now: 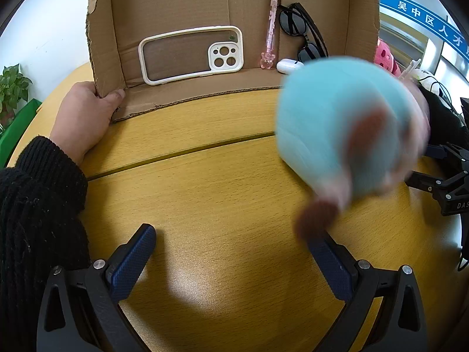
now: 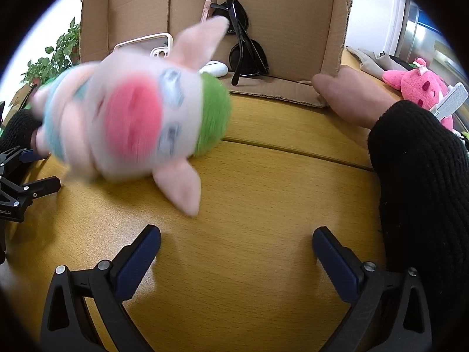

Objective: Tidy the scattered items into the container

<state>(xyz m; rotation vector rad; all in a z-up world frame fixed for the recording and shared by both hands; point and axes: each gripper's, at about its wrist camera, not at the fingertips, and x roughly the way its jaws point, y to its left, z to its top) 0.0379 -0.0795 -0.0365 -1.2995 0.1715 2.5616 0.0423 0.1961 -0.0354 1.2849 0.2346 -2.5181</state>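
A plush pig toy (image 2: 132,117) with a pink snout, green hat and light-blue body is blurred with motion just above the wooden table; it also shows in the left wrist view (image 1: 343,123). It lies in front of the open cardboard box (image 1: 164,3), which holds a phone case (image 1: 190,54), a pink pen (image 1: 271,29), black sunglasses (image 1: 302,29) and a white earbud case (image 1: 288,66). My left gripper (image 1: 231,252) is open and empty near the table's front. My right gripper (image 2: 236,249) is open and empty too. Neither touches the toy.
A bare hand in a black sleeve (image 1: 85,117) holds the box's left corner, and another hand (image 2: 351,99) rests at its right corner (image 2: 331,58). A pink plush (image 2: 416,85) lies to the right of the box. A green plant (image 1: 11,88) stands left.
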